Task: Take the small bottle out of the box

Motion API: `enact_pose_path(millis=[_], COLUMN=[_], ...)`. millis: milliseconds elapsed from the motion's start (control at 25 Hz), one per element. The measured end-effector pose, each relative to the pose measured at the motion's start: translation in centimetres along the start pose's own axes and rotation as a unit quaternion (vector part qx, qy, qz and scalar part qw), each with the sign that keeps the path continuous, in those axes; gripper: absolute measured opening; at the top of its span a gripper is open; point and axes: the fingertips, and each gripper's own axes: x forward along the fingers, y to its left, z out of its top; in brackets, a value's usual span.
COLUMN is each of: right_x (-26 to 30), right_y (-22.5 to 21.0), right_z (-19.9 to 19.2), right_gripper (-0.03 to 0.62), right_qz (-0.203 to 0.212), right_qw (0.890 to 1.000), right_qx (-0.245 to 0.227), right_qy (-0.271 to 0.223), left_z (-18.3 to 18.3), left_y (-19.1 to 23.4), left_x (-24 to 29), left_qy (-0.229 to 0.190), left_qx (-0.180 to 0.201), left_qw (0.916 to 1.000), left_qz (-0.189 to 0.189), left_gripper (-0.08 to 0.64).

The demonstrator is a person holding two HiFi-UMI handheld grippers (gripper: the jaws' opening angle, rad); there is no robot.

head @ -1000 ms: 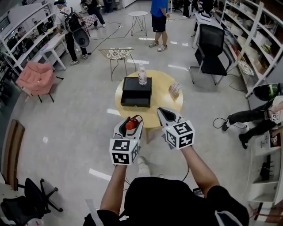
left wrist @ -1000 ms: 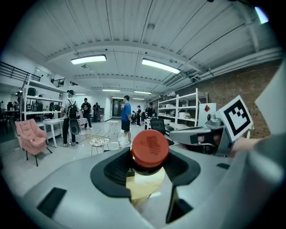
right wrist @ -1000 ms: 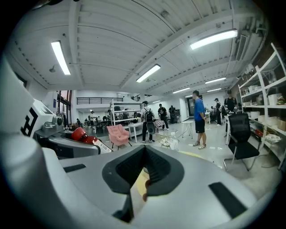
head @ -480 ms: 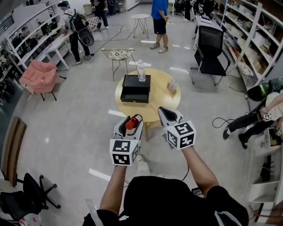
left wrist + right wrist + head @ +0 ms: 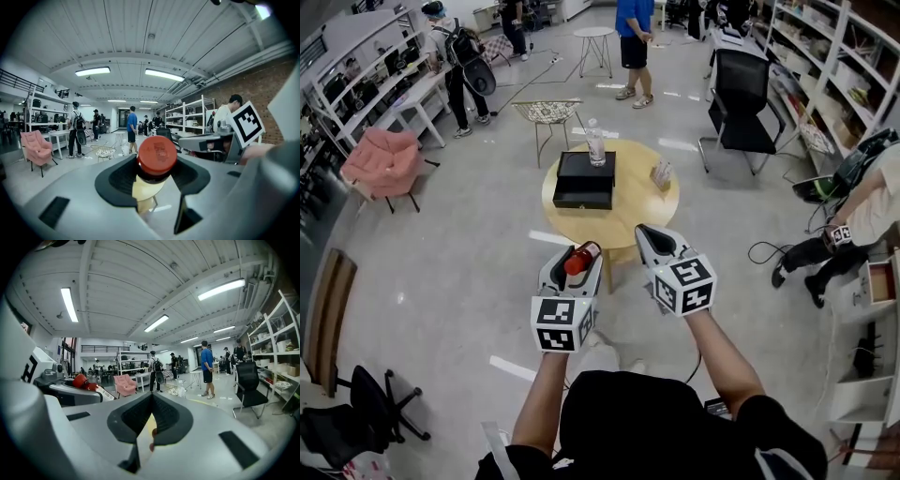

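A small bottle with a red cap [image 5: 578, 258] lies clamped in my left gripper [image 5: 577, 263], held over the floor short of the round wooden table [image 5: 637, 202]. The left gripper view shows the red cap [image 5: 156, 155] filling the gap between the jaws of the left gripper [image 5: 154, 173]. A black box [image 5: 586, 180] sits on the table, well ahead of both grippers. My right gripper [image 5: 646, 238] is level with the left one, shut and empty; its pads meet in the right gripper view [image 5: 151, 401], which also catches the bottle [image 5: 80, 381] at left.
A tall clear bottle [image 5: 596, 148] stands behind the box and a small item [image 5: 660, 173] lies on the table's right. A wire chair [image 5: 547, 113], black office chair [image 5: 739, 94], pink armchair [image 5: 380, 161] and shelves ring the table. People stand behind; one crouches at right [image 5: 862, 202].
The table with the box has drifted a little further away in the head view. Both grippers keep their pose, the bottle still held. The person at right has shifted.
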Motion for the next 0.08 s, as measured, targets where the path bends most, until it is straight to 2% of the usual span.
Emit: enact_pose_path(millis=[80], right_x=[-0.42], right_y=[0.18], right_z=[-0.13], right_gripper=[0.002], right_qz=[-0.001], right_qw=[1.000], right_qx=[0.002], right_qy=[0.000], left_z=[0.05], left_y=[-0.21], left_x=[-0.40], left_qy=[-0.002], left_qx=[0.002], left_qw=[1.0000], left_qz=[0.001], left_gripper=[0.227])
